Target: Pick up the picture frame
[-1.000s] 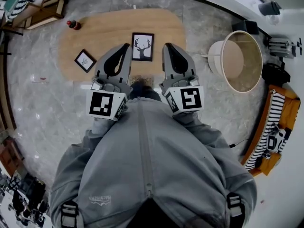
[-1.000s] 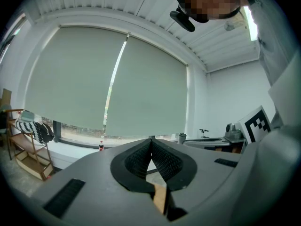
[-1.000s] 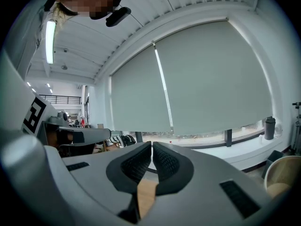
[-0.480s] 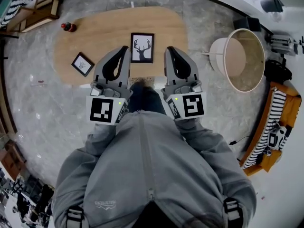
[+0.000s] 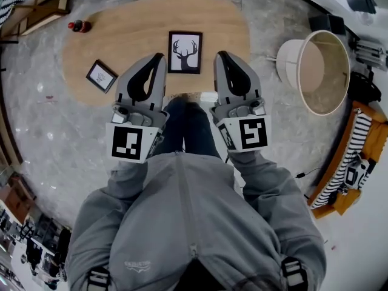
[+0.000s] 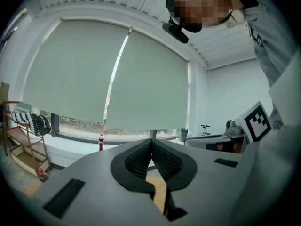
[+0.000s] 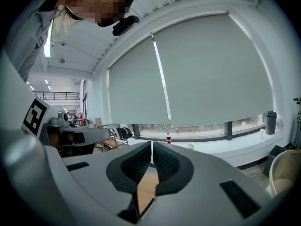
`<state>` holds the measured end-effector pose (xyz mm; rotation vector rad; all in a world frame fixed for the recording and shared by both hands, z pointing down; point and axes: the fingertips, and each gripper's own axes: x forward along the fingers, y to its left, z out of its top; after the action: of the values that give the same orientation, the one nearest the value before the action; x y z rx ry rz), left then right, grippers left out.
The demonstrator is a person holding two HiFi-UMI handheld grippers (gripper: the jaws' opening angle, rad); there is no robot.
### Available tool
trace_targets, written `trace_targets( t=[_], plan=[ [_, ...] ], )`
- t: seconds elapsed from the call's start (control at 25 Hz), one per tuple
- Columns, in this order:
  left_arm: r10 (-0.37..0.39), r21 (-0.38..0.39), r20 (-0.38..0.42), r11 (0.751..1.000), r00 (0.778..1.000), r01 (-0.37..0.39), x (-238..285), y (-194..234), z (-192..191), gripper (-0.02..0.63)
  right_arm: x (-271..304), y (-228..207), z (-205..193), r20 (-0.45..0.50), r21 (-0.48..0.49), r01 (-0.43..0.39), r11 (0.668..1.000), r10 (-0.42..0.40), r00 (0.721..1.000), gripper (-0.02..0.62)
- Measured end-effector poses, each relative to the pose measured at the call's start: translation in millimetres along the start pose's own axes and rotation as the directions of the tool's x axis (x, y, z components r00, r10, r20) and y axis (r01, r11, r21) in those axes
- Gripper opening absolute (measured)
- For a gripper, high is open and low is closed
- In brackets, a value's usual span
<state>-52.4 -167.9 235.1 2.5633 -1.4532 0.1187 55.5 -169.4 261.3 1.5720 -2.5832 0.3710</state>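
A black picture frame point(image 5: 185, 52) with a white deer print lies flat near the front edge of an oval wooden table point(image 5: 133, 35). A smaller black frame point(image 5: 101, 76) lies to its left. My left gripper point(image 5: 159, 57) hovers just left of the deer frame, shut and empty. My right gripper point(image 5: 219, 54) hovers just right of it, also shut with nothing held. Both point almost level over the table's near edge. In the left gripper view the left gripper point(image 6: 151, 140) shows pads pressed together. The right gripper point(image 7: 152, 142) looks the same in its own view.
A red bottle point(image 5: 79, 25) lies at the table's far left end. A large round white lampshade point(image 5: 321, 71) sits on the marble floor to the right, with a striped orange seat point(image 5: 351, 162) beyond it. A wooden shelf point(image 5: 36, 8) stands at the far left.
Both grippers have sunk lower together and stay shut. In the head view the table and deer frame have slid slightly up and the person's legs show more.
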Motion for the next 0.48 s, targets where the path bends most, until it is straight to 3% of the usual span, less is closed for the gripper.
trace_targets(
  t=[0.48],
  plan=[
    [0.021, -0.038, -0.018, 0.999, 1.0, -0.022, 35.7, 34.6, -97.4, 0.018, 46.1, -15.9, -92.1, -0.035, 0.005, -0.02, 1.0, 0.02, 0.999, 0.034]
  ],
)
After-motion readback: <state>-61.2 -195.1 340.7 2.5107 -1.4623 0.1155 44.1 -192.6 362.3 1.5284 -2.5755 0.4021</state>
